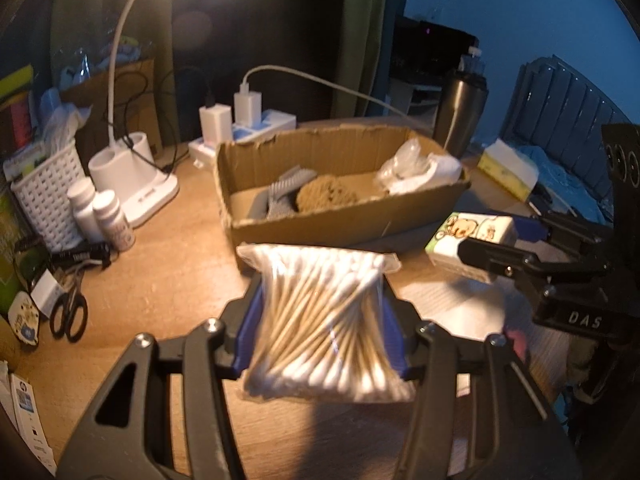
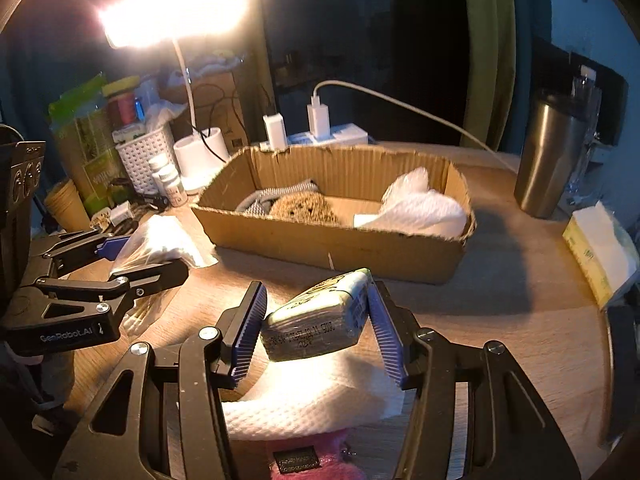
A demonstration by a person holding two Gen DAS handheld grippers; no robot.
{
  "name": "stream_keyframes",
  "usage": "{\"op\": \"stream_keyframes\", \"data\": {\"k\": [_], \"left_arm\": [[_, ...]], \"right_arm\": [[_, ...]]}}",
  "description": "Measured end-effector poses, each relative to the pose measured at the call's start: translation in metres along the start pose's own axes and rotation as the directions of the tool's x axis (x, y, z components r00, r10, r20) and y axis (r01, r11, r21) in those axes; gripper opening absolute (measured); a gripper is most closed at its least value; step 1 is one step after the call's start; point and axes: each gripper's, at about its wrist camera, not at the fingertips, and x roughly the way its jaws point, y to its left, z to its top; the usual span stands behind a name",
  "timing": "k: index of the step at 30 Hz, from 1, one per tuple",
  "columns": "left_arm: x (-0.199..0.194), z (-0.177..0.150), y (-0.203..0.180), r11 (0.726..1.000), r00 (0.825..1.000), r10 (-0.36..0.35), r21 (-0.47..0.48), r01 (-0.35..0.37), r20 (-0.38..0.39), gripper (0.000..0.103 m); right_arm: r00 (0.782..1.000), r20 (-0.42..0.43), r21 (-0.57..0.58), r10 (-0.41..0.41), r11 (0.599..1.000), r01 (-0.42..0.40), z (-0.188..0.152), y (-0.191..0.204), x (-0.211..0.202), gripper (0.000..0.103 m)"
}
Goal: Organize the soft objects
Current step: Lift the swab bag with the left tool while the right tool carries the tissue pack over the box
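My left gripper [image 1: 320, 320] is shut on a clear bag of cotton swabs [image 1: 324, 320] and holds it above the wooden table, in front of the open cardboard box [image 1: 320, 228]. The same bag shows in the right wrist view [image 2: 156, 244]. My right gripper [image 2: 316, 320] is shut on a small tissue pack [image 2: 320, 324] with cartoon print; it also shows in the left wrist view [image 1: 468, 236]. The box [image 2: 332, 244] holds a brown sponge [image 2: 300, 208], a grey cloth [image 2: 264, 200] and white plastic-wrapped tissue [image 2: 416, 208].
A folded white paper towel [image 2: 316, 396] and a pink fuzzy item [image 2: 312, 464] lie under my right gripper. A steel tumbler [image 2: 552, 156], yellow tissue box [image 2: 600, 256], lamp base [image 1: 132, 176], white basket [image 1: 44, 196], pill bottles [image 1: 100, 212], scissors [image 1: 68, 316] and power strip [image 1: 244, 136] surround the box.
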Motion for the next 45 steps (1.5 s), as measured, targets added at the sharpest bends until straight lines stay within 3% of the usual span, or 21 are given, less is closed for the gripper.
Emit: {"op": "stream_keyframes", "data": {"k": [20, 22, 24, 30, 35, 36, 39, 45], "left_arm": [[-0.021, 0.03, 0.001, 0.999, 0.994, -0.033, -0.003, 0.033, 0.109, 0.053], [-0.022, 0.033, 0.002, 0.999, 0.992, -0.04, -0.002, 0.04, 0.119, 0.053], [-0.022, 0.036, 0.002, 0.999, 0.991, -0.047, -0.002, 0.047, 0.127, 0.053], [-0.022, 0.041, 0.004, 0.998, 0.988, -0.06, -0.003, 0.061, 0.143, 0.053], [-0.019, 0.041, 0.009, 0.998, 0.988, -0.062, -0.017, 0.065, 0.143, 0.053], [-0.019, 0.041, 0.011, 0.997, 0.988, -0.064, -0.021, 0.068, 0.143, 0.053], [-0.018, 0.039, 0.014, 0.997, 0.988, -0.061, -0.034, 0.067, 0.145, 0.053], [-0.019, 0.032, 0.026, 0.997, 0.989, -0.035, -0.062, 0.045, 0.142, 0.053]], "right_arm": [[0.996, 0.089, -0.033, -0.027, 0.999, 0.03, 0.032, 0.007, -0.026, 0.055], [0.995, 0.093, -0.039, -0.03, 0.999, 0.033, 0.034, 0.008, -0.026, 0.051], [0.995, 0.098, -0.045, -0.038, 0.998, 0.042, 0.037, 0.009, -0.026, 0.032], [0.995, 0.08, -0.051, -0.054, 0.997, 0.058, 0.039, 0.006, -0.018, 0.029], [0.998, -0.012, -0.052, -0.057, 0.997, 0.056, 0.023, 0.003, 0.001, 0.03], [0.998, -0.025, -0.048, -0.059, 0.997, 0.058, 0.02, 0.004, 0.005, 0.035], [0.997, -0.071, -0.025, -0.012, 1.0, 0.01, 0.01, 0.006, 0.019, 0.073], [0.991, -0.133, -0.032, 0.014, 0.999, -0.019, -0.001, 0.023, 0.043, 0.076]]}}
